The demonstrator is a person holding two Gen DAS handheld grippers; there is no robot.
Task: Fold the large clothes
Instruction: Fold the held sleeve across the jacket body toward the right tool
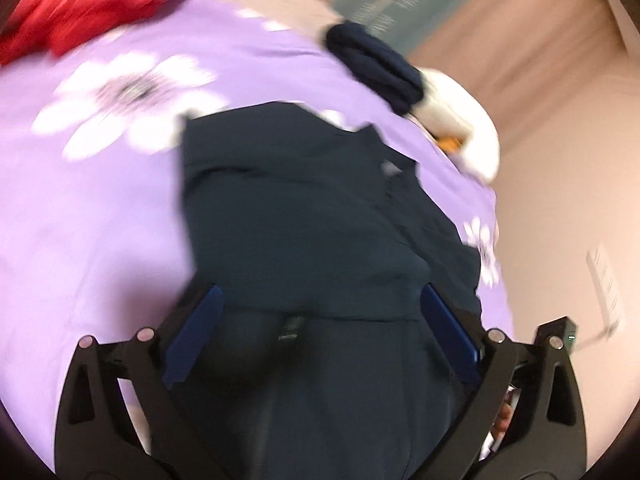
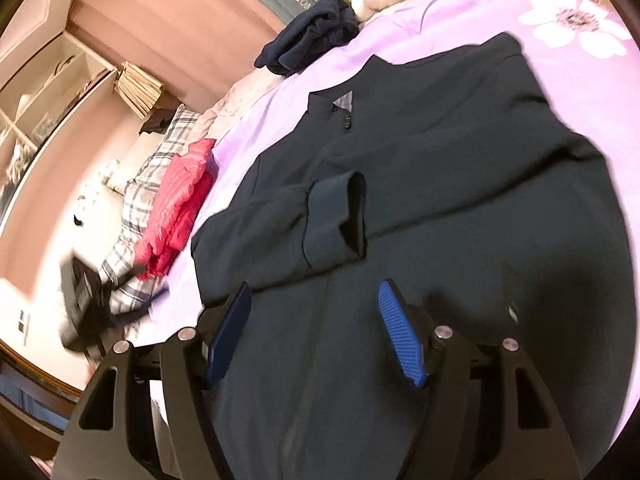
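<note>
The jacket (image 2: 440,184) lies flat on the purple bed (image 2: 472,12), one sleeve (image 2: 280,224) folded across the chest. It looks soft, limp and fairly light; I'd pinch the hem or shoulder seams. Left gripper (image 1: 320,308) and right gripper (image 2: 316,312) both gape empty above it.

Jacket (image 2: 440,184) spread on bedspread (image 2: 460,12), sleeve (image 2: 320,216) folded across it, crumpled garment (image 2: 312,40) behind

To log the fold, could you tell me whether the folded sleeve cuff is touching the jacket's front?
Touching: the right wrist view shows the sleeve cuff lying flat across the dark jacket.
</note>
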